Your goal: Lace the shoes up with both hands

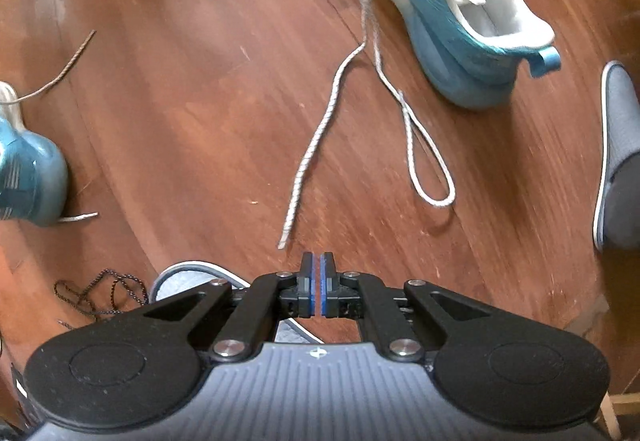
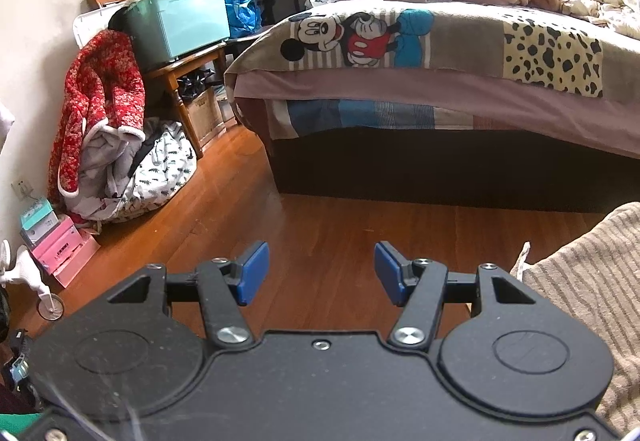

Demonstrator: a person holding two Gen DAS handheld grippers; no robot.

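Lying on floor (image 1: 200,41), shoe (image 1: 440,1) at far edge, lace (image 1: 316,137) ends loose, untied; tying left. Left gripper (image 1: 319,261) pinched closed, empty, near lace tip. Right gripper (image 2: 321,273) spread wide, aimed at bed (image 2: 440,53).

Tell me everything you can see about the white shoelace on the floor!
The white shoelace looks like a woven cord with small dark flecks. It comes out of the blue and white sneaker, crosses over its side and spills onto the wooden floor. One end runs out nearly straight, its tip lying just ahead of the shut left gripper, not touching it. The other end doubles back into a loose, untied loop. Nothing is holding it.
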